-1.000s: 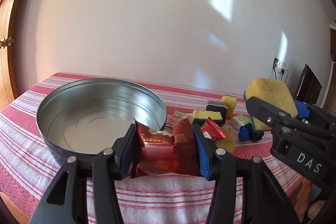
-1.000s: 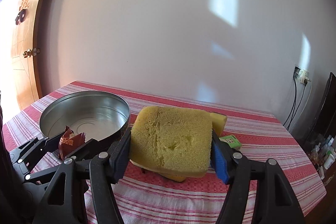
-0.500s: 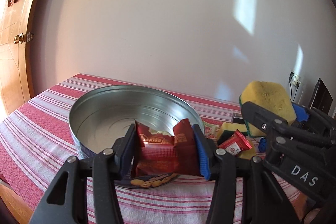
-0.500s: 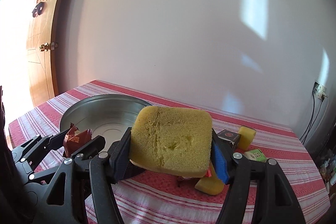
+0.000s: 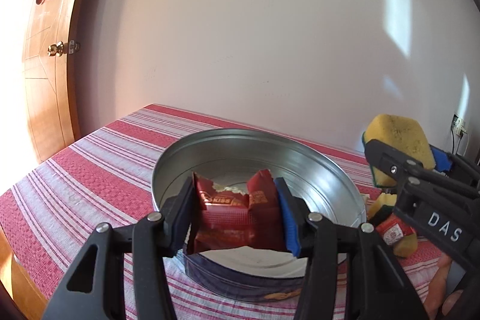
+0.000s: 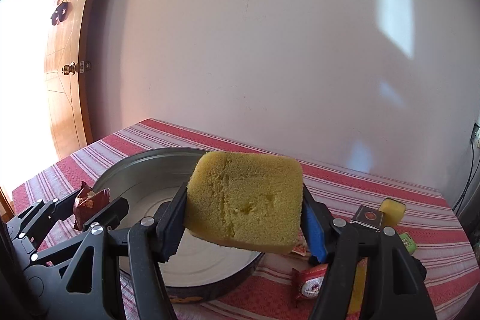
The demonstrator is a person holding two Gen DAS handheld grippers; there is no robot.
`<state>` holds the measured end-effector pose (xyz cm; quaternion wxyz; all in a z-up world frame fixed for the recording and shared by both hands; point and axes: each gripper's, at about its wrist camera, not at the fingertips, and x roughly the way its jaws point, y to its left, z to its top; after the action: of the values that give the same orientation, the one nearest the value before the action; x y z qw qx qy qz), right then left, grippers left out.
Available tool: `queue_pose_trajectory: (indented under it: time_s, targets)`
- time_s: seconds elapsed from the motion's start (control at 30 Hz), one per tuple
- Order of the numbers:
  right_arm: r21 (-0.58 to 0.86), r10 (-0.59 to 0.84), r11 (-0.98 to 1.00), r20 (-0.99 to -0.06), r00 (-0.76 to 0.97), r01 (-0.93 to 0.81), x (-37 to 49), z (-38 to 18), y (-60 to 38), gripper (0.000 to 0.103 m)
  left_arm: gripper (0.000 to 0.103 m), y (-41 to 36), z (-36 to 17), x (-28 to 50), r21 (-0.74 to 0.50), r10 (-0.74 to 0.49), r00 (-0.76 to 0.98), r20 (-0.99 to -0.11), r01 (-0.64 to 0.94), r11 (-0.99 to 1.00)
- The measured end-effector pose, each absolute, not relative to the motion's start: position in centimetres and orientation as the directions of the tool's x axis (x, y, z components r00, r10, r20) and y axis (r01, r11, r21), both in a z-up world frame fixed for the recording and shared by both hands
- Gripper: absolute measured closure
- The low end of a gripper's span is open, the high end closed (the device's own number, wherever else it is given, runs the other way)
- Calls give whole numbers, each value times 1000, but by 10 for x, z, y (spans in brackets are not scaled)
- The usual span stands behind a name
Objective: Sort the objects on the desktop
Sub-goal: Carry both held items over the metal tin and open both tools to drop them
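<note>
My left gripper (image 5: 235, 215) is shut on a dark red snack packet (image 5: 237, 218) and holds it over the near rim of a round silver tin (image 5: 330, 170). My right gripper (image 6: 244, 215) is shut on a yellow sponge (image 6: 244, 200) and holds it above the tin's right side (image 6: 144, 170). The sponge (image 5: 399, 140) and right gripper (image 5: 402, 167) show at the right of the left wrist view. The left gripper with the packet (image 6: 90, 200) shows at the left of the right wrist view.
A red and white striped cloth (image 5: 90, 170) covers the table. Right of the tin lie small red packets (image 6: 312, 278), a yellow sponge piece (image 6: 393, 207), a dark box (image 6: 367, 216) and a green packet (image 6: 408, 242). A wooden door (image 5: 45, 65) stands left.
Both grippers have moved left with their loads. The tin has shifted from left of the left gripper to directly under it. The loose items now lie further right.
</note>
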<state>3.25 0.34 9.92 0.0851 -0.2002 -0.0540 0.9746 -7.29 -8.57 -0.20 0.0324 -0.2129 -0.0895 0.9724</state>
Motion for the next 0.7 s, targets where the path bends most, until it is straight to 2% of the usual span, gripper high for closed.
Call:
queue_pose_trajectory:
  time_s: [0.7]
  targets:
    - [-62, 134, -991, -493, -859, -119, -32, 60, 22, 33, 52, -82, 4, -120, -82, -68, -924, -377, 107, -991]
